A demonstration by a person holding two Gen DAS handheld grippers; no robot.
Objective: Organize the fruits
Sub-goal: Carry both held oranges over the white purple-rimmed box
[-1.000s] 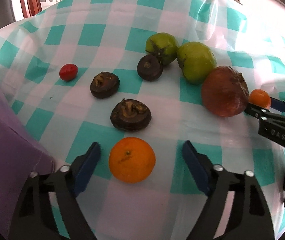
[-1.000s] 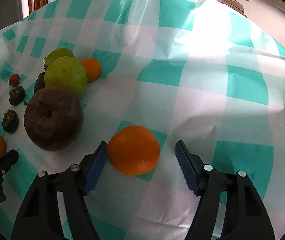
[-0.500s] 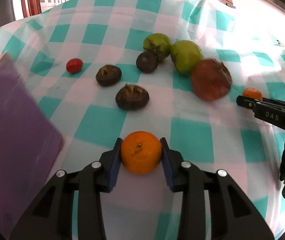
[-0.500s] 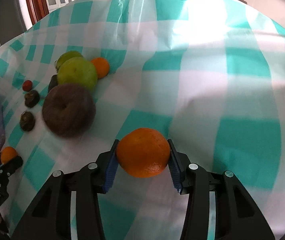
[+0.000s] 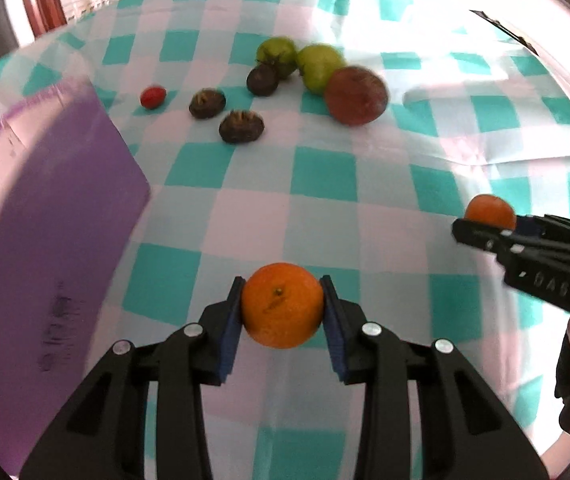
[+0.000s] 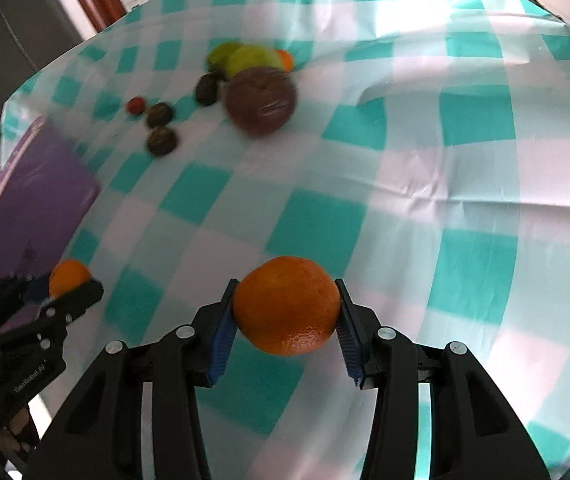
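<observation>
My left gripper (image 5: 283, 310) is shut on an orange mandarin (image 5: 283, 312) and holds it above the checked cloth. My right gripper (image 6: 285, 308) is shut on a second mandarin (image 6: 287, 304), also lifted. Each gripper shows in the other view, the right one (image 5: 485, 222) at the right edge and the left one (image 6: 71, 290) at the lower left. Far back lie two green fruits (image 5: 319, 66), a large brown-red fruit (image 5: 356, 95), three dark water chestnuts (image 5: 241, 126), a small red tomato (image 5: 153, 97) and a small orange fruit (image 6: 285, 58).
A purple board or box (image 5: 45, 240) stands at the left, close to my left gripper. The teal and white checked tablecloth (image 5: 325, 184) covers the table and has creases at the right (image 6: 417, 184).
Both grippers closed on their mandarins and lifted them back from the fruit group. The other fruits now look farther away, and the purple box takes up more of the left.
</observation>
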